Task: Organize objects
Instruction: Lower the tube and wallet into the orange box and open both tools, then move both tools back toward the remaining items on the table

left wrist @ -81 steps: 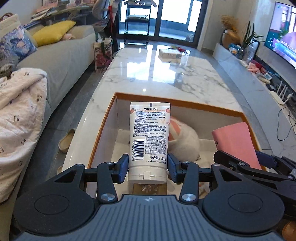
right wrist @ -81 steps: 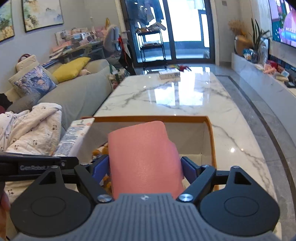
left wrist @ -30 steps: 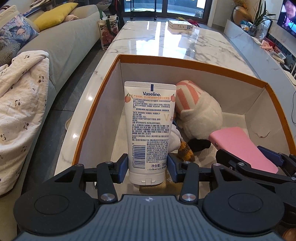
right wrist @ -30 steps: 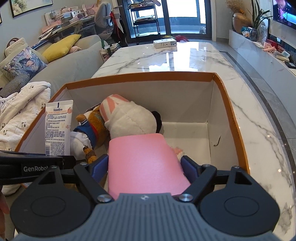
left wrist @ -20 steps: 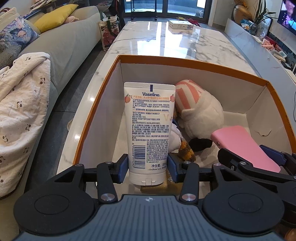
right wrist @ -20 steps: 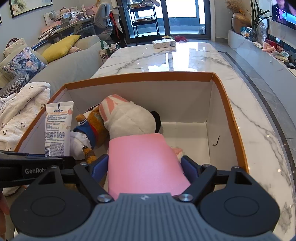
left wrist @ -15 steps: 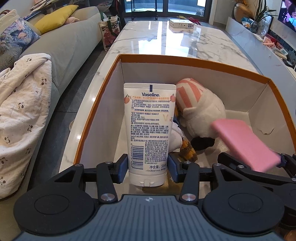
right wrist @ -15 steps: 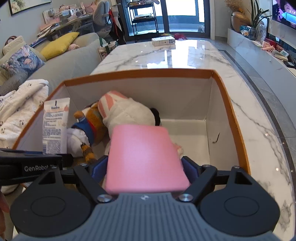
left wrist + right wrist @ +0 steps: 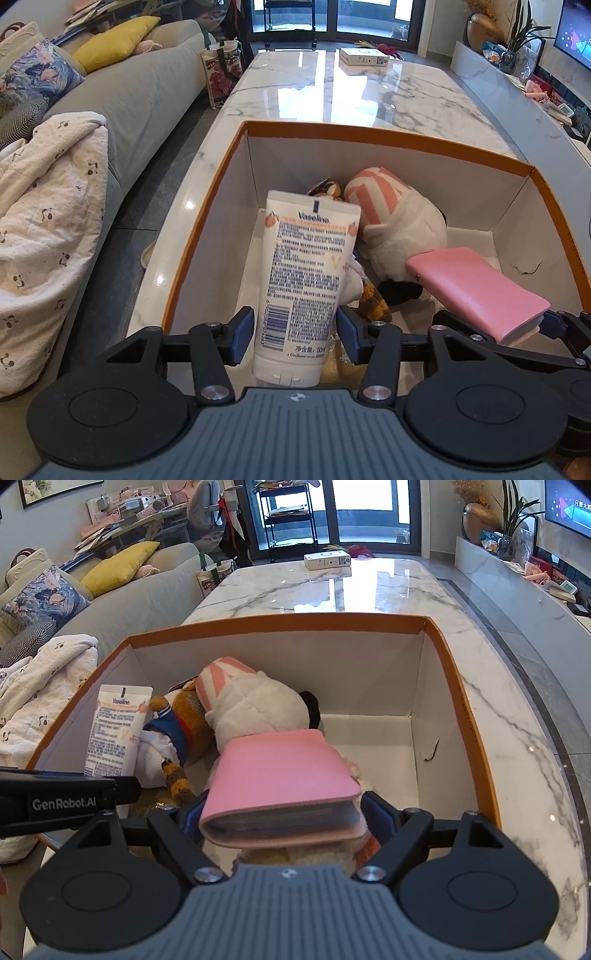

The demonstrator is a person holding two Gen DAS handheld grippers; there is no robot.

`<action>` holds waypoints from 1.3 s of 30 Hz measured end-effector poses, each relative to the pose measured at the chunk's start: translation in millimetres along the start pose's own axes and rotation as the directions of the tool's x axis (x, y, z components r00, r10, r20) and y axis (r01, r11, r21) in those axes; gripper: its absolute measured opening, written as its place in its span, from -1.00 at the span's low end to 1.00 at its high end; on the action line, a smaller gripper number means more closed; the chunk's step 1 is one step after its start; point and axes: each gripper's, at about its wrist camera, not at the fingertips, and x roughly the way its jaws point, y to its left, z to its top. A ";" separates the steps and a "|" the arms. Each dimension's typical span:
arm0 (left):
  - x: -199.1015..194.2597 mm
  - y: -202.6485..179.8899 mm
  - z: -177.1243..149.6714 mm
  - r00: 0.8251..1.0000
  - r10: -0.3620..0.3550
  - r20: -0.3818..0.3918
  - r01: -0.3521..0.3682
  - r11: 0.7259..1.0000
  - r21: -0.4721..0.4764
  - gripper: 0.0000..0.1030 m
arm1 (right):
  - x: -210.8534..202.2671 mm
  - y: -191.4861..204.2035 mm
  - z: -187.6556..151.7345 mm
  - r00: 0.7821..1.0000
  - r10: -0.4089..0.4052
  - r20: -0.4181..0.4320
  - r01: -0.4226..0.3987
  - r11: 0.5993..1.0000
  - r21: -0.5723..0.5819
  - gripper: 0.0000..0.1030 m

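A white Vaseline tube (image 9: pixel 306 266) stands cap down and slightly tilted inside the orange-rimmed box (image 9: pixel 369 131). My left gripper (image 9: pixel 295 328) straddles its lower end. The jaws are opening, and a thin gap shows on each side of the tube. A pink wallet (image 9: pixel 284 771) sits between the pads of my right gripper (image 9: pixel 282 812), with its page edge facing the camera. Its far end lies over a white plush with a striped hat (image 9: pixel 258 705). In the left wrist view the wallet (image 9: pixel 476 284) juts up at the right. The tube (image 9: pixel 114 731) leans by the box's left wall.
A small orange and blue plush (image 9: pixel 184 720) lies between the tube and the white plush. The box stands on a marble table (image 9: pixel 351 92), which has a small white carton (image 9: pixel 364 57) at its far end. A sofa (image 9: pixel 129 92) and a blanket (image 9: pixel 44 206) are on the left.
The left jaws have spread away from the tube, which now leans a little. The pink wallet has tipped in the right gripper, so its edge shows. Both hands stayed put.
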 end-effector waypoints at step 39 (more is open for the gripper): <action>-95.4 7.8 -60.5 0.995 -0.029 0.099 0.014 0.989 0.151 0.32 | -107.6 2.0 -31.9 0.987 0.024 0.159 -0.002 0.990 -0.140 0.88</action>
